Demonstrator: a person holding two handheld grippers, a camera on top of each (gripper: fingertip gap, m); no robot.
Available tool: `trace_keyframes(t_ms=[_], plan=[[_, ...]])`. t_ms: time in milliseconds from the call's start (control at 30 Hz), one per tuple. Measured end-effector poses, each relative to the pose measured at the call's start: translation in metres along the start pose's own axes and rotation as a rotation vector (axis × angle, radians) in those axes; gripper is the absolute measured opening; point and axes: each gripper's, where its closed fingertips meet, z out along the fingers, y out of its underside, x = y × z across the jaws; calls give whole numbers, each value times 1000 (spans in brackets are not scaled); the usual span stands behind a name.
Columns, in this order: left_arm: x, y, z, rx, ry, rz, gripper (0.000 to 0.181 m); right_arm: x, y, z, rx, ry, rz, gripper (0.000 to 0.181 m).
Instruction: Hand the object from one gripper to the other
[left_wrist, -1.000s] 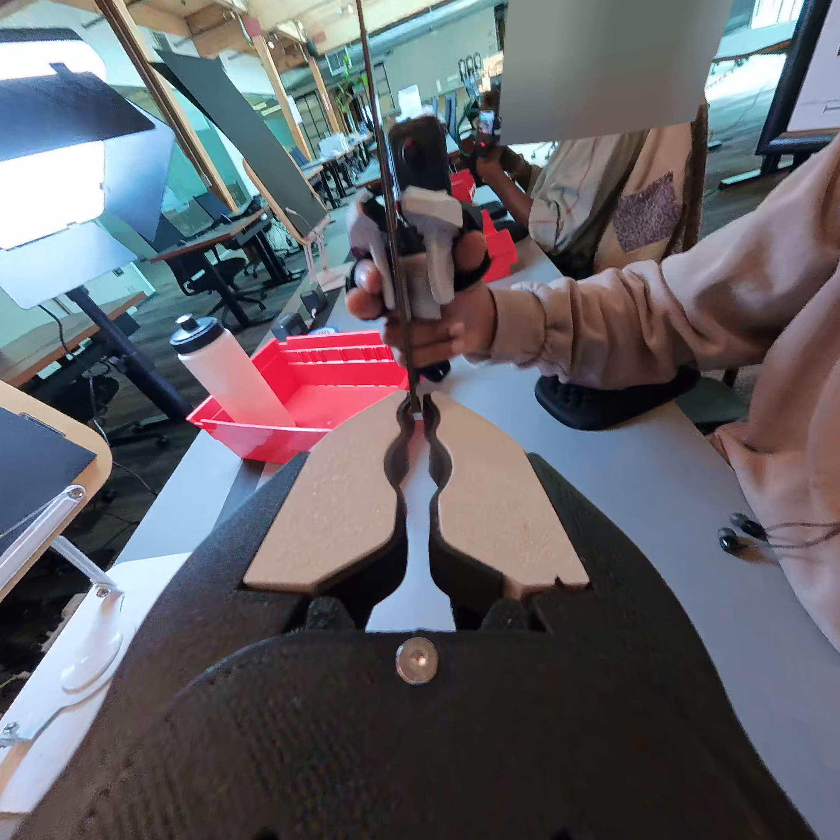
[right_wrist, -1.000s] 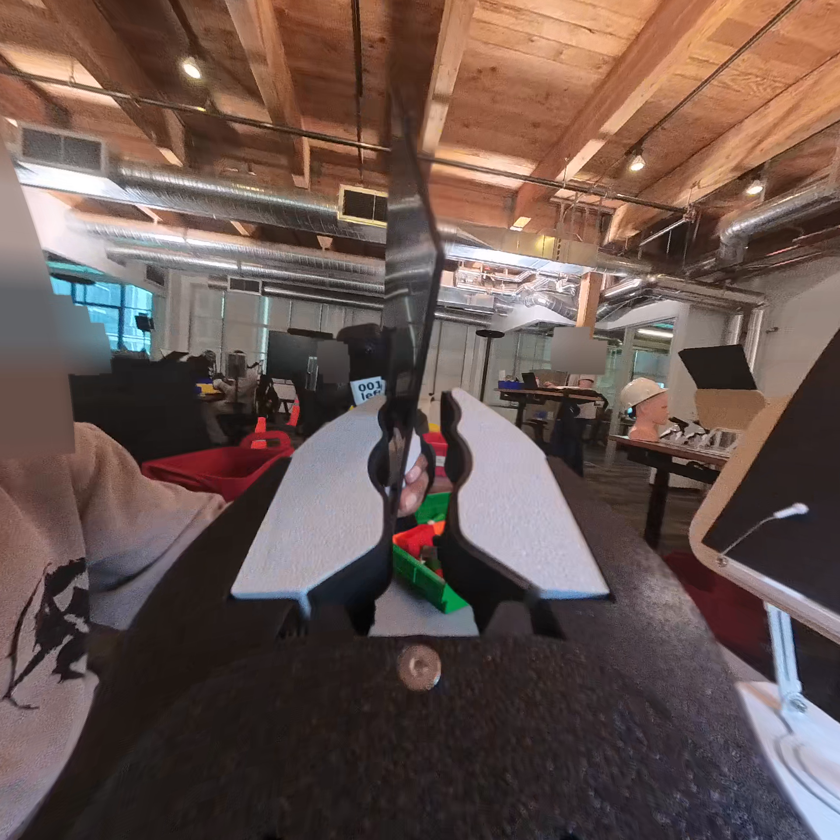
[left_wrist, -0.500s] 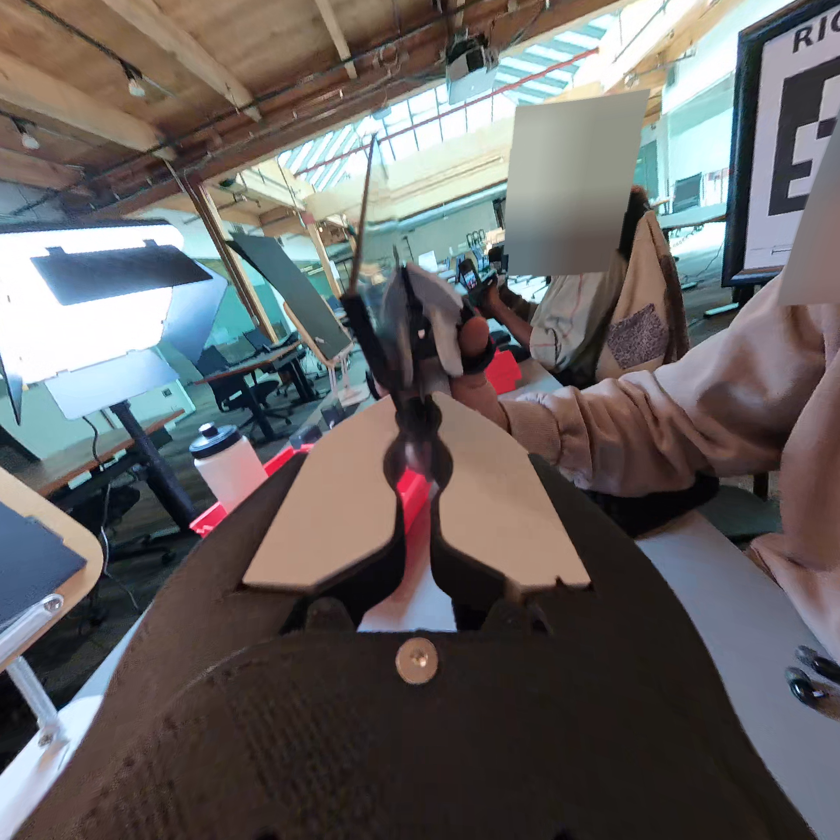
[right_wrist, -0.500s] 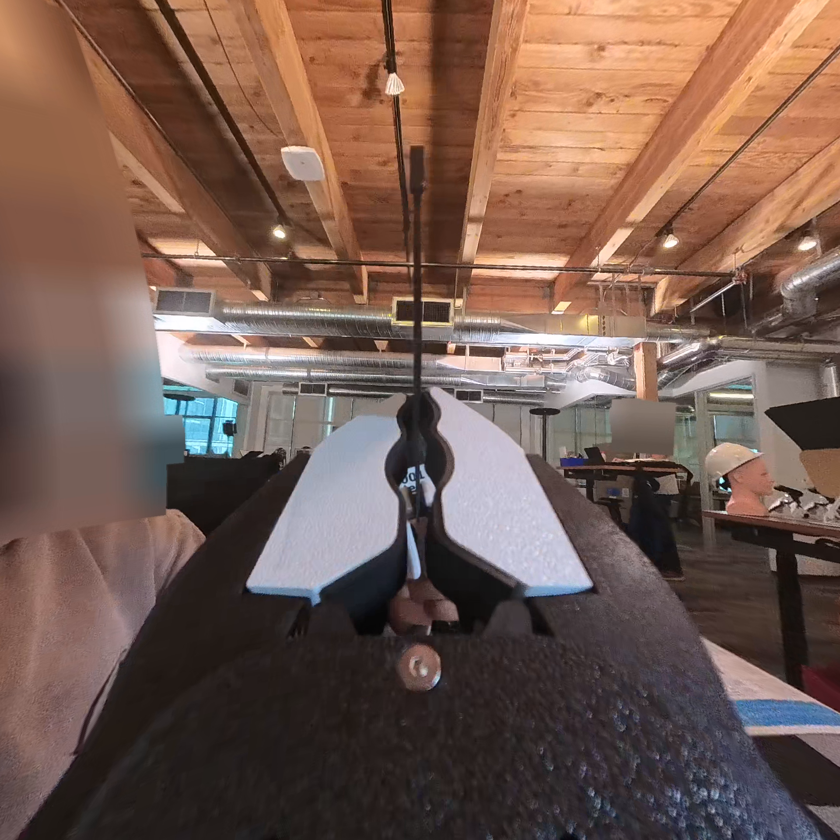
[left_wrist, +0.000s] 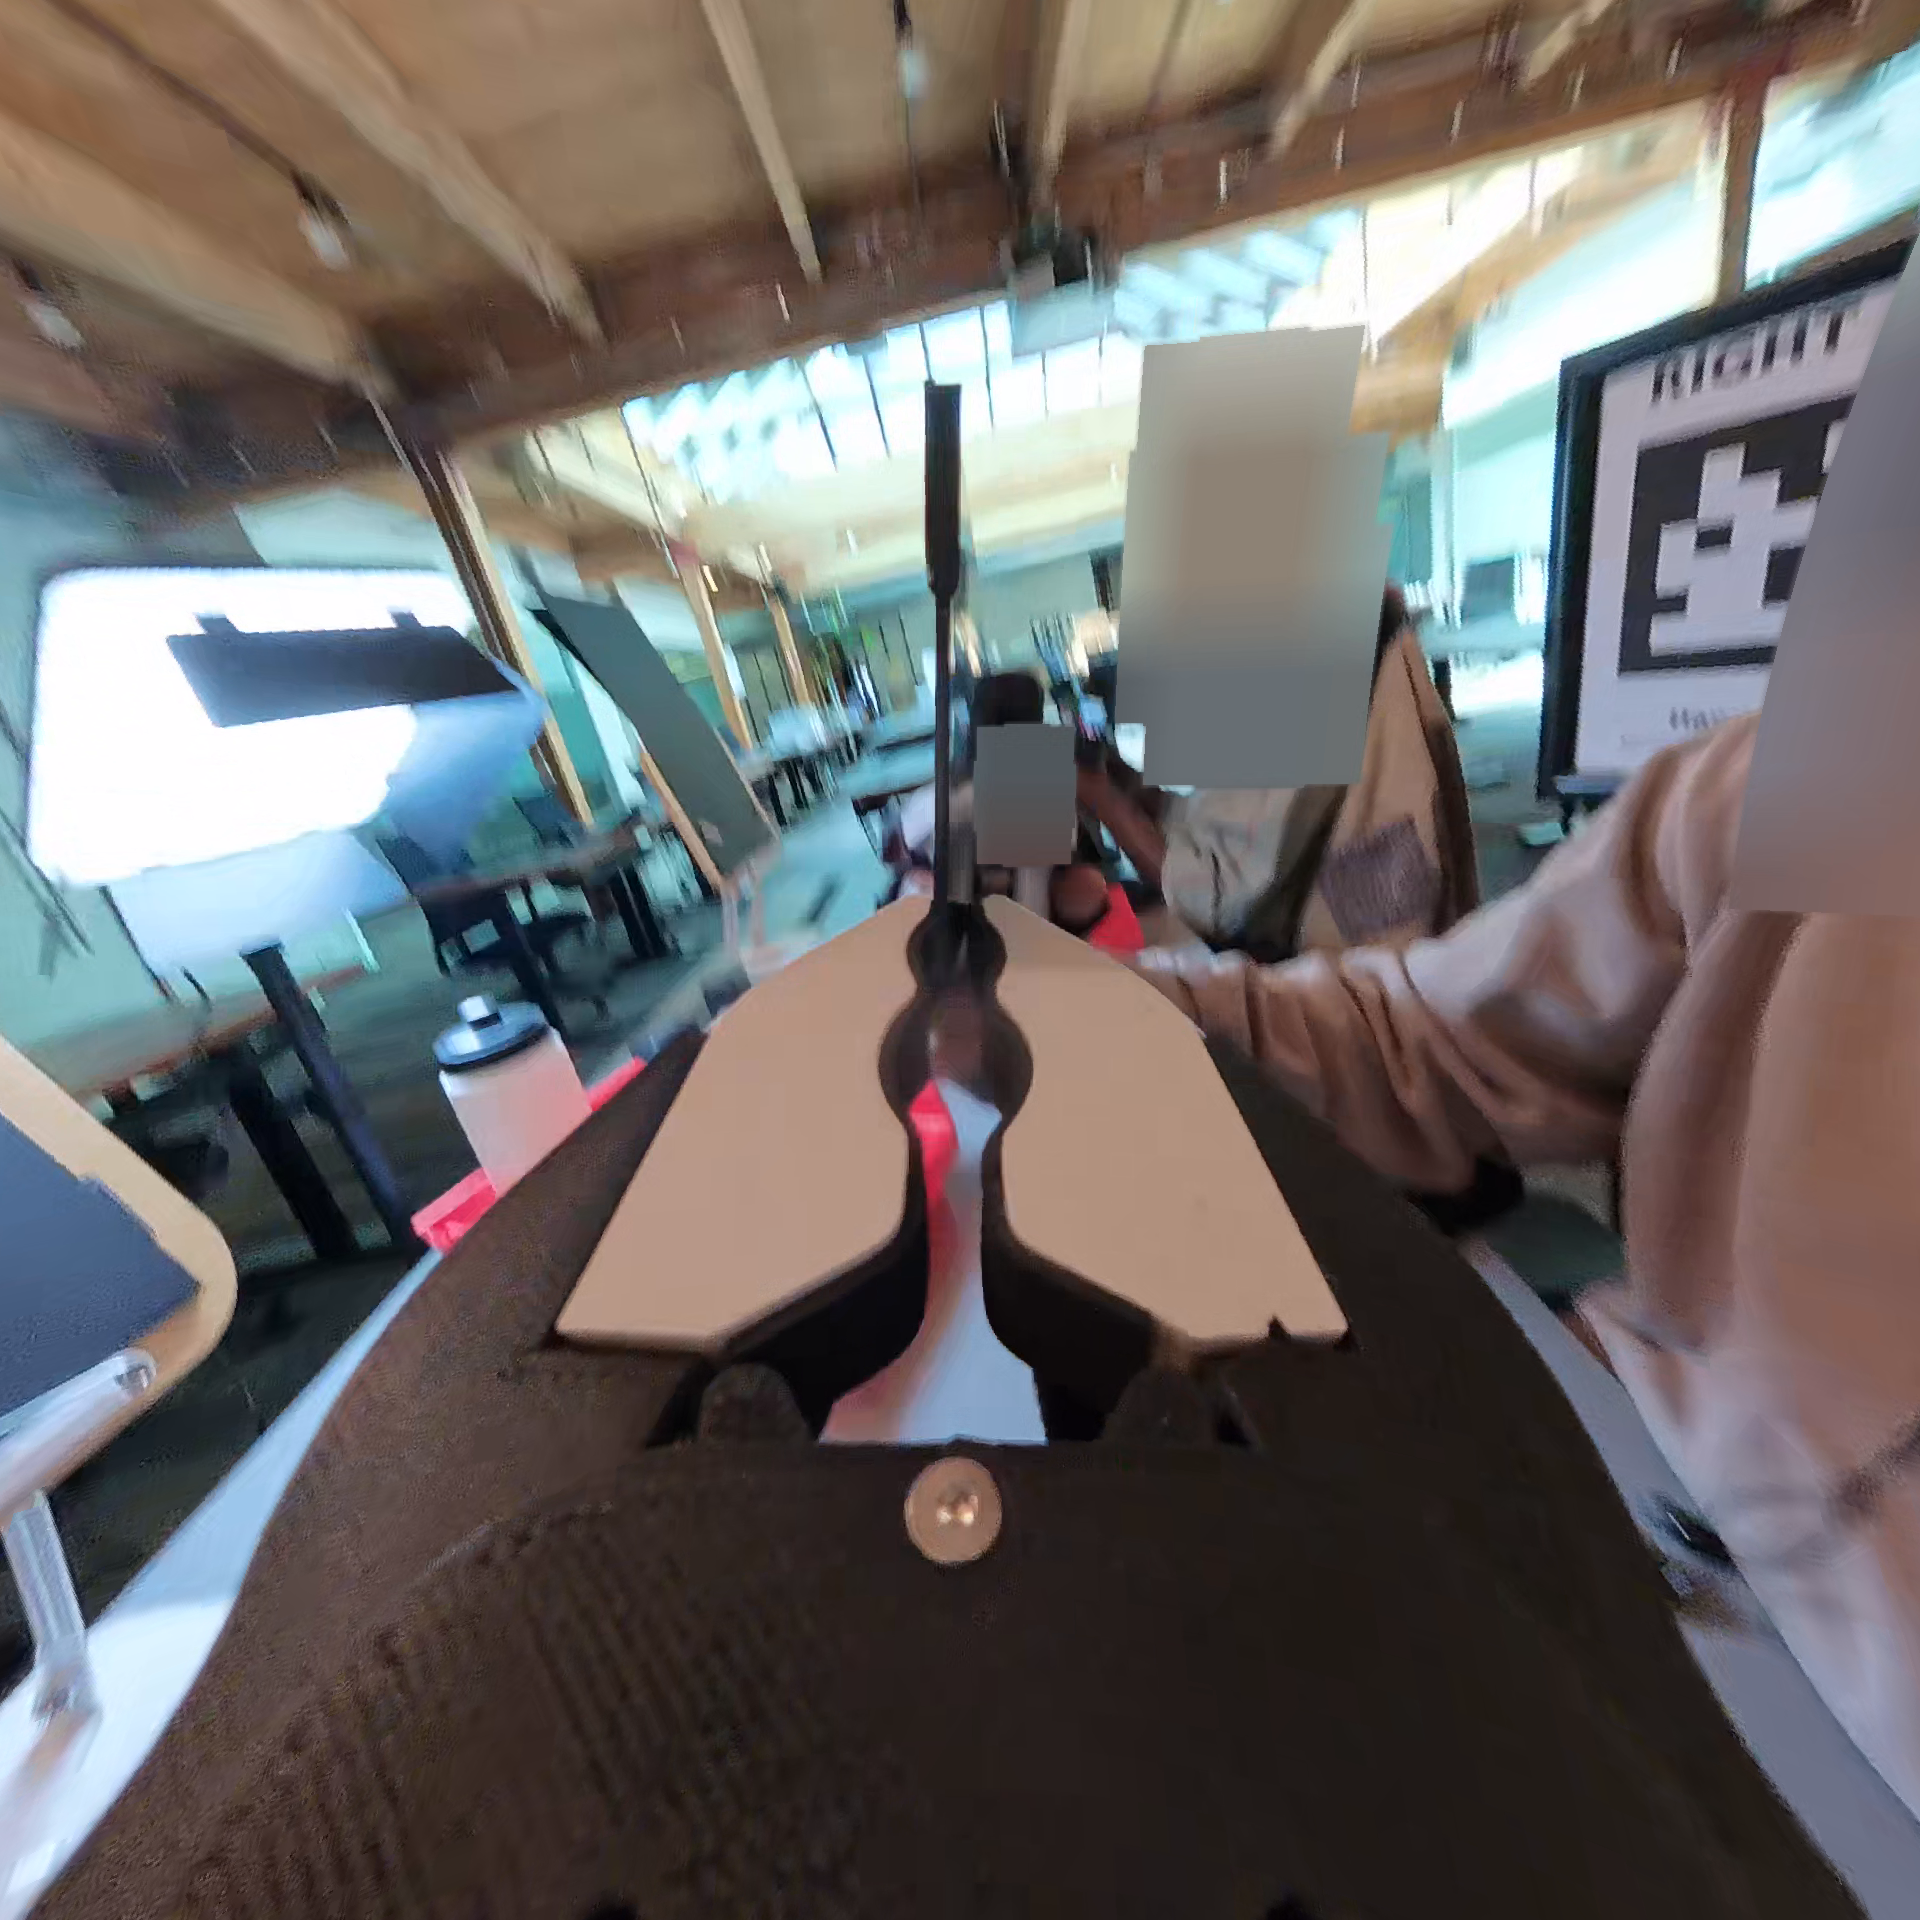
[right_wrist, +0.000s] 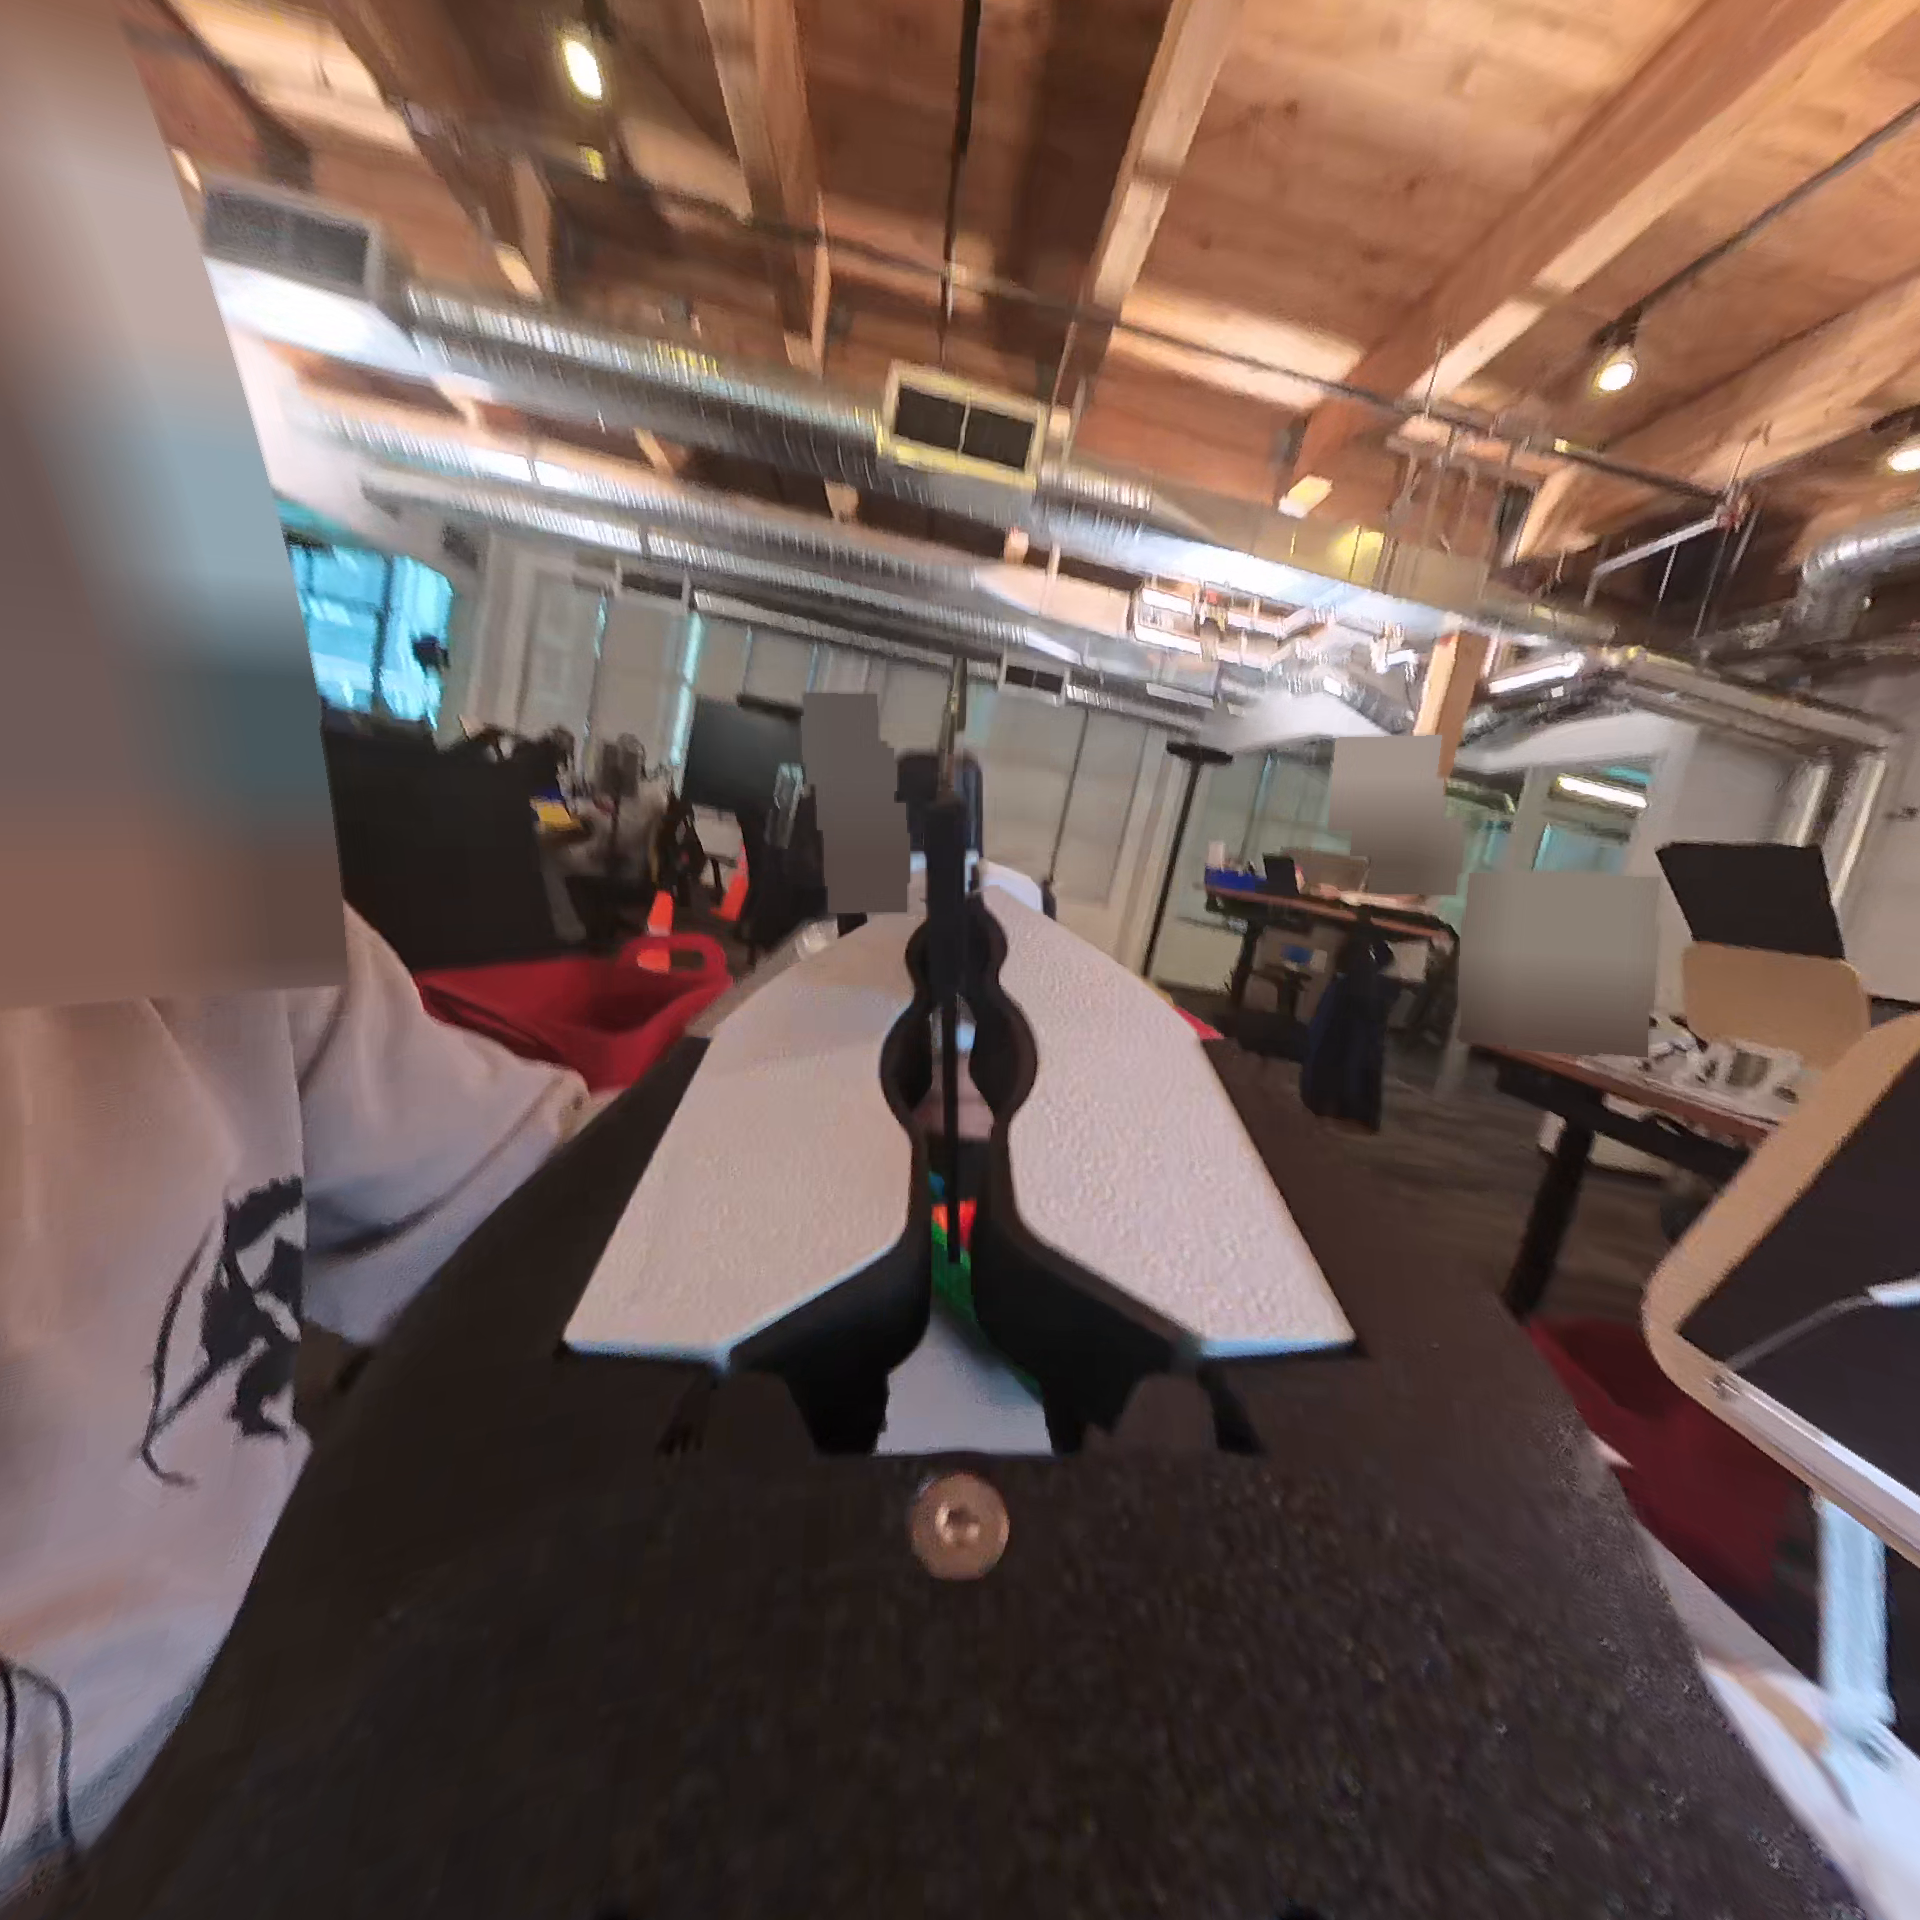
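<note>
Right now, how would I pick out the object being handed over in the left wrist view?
Find the left gripper, the two tan fingers filling the middle of the view. At their closed tips a thin black rod stands up against the bright windows. It is the only upright dark stick there, thicker at its top end, unlike the white bottle lower left.

Bottle stands left of left claw, beside bin.

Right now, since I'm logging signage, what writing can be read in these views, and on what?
White, black-framed sign, far right of the left wrist view: bold lettering above a black square marker; I do not copy writing.
Small print beneath the marker: too blurred.
Right wrist view: none legible.
</note>
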Motion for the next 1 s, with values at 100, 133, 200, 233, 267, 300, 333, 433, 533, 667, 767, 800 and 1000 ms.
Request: trace_keyframes(t_ms=[100, 133, 200, 233, 267, 300, 333, 433, 533, 667, 767, 800, 1000], plan=[[4, 6, 17, 52, -51, 52, 27, 0, -4, 8, 172, -4, 127, 2], [6, 12, 25, 27, -65, 81, 27, 1, 3, 13, 183, 13, 149, 2], [10, 13, 31, 26, -90, 114, 6, -2, 26, 24, 121, 17, 155, 3], [10, 10, 30, 31, -87, 99, 5, -2, 32, 26, 105, 25, 166, 3], [9, 11, 27, -5, -71, 65, 4, 1, 36, 26, 76, 40, 173, 5], [7, 12, 24, -41, -58, 40, 2, 5, 38, 25, 37, 58, 164, 11], [3, 11, 20, -60, -75, 30, 2, 8, 38, 23, 5, 68, 147, 19], [2, 22, 9, -222, -22, -45, 2, 15, 44, 13, -150, 95, 49, 31], [7, 43, 4, -383, 18, -93, 2, 3, 74, 13, -401, 52, -110, 31], [17, 48, 12, -393, 56, -91, 3, -10, 102, 24, -517, 23, -200, 2], [10, 29, 17, -229, -3, -38, 15, -11, 75, 29, -317, 2, -51, 2], [10, 29, 19, -205, -7, -27, 19, -11, 64, 30, -230, 1, -11, 2], [13, 54, 36, -265, -14, 9, 2, -3, 48, 33, -34, 40, 135, 3]])
